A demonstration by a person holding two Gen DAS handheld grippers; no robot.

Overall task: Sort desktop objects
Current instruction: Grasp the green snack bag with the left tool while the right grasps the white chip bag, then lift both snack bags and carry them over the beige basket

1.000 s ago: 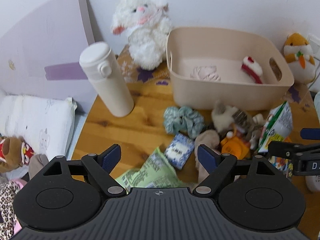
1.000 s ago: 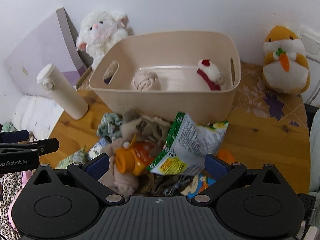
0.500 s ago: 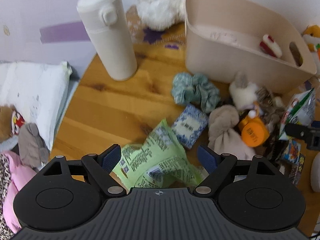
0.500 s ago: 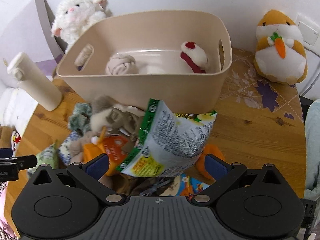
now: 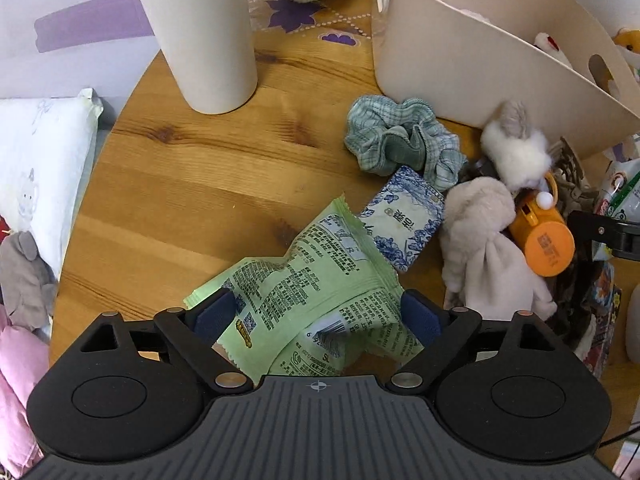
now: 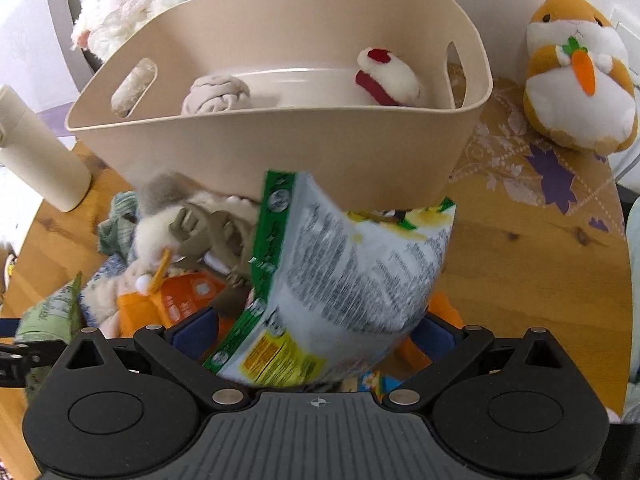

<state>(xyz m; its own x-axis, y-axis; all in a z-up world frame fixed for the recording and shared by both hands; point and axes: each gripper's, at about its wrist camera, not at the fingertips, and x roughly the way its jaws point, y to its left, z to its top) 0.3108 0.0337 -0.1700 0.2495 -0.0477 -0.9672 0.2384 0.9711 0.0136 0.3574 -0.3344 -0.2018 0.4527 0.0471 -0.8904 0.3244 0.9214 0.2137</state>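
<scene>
My left gripper (image 5: 318, 316) is open, its jaws on either side of a light green snack packet (image 5: 316, 292) lying on the wooden table (image 5: 180, 184). My right gripper (image 6: 314, 330) is open around a white and green snack bag (image 6: 340, 280) that stands up in front of the beige basket (image 6: 280, 148). The basket holds a knotted beige cloth (image 6: 216, 94) and a red and white plush (image 6: 386, 76). A pile lies beside the basket: green scrunchie (image 5: 400, 140), blue patterned tissue pack (image 5: 402, 222), beige plush (image 5: 488, 248), orange container (image 5: 548, 240).
A white flask (image 5: 204, 32) stands at the table's back left. A white rabbit plush (image 6: 132, 4) and an orange hamster plush (image 6: 580, 72) flank the basket. A pillow (image 5: 36, 168) and clothes lie beyond the table's left edge.
Both grippers have moved down and forward. The left now straddles the green packet; the right has closed in around the white and green bag. Both stay open.
</scene>
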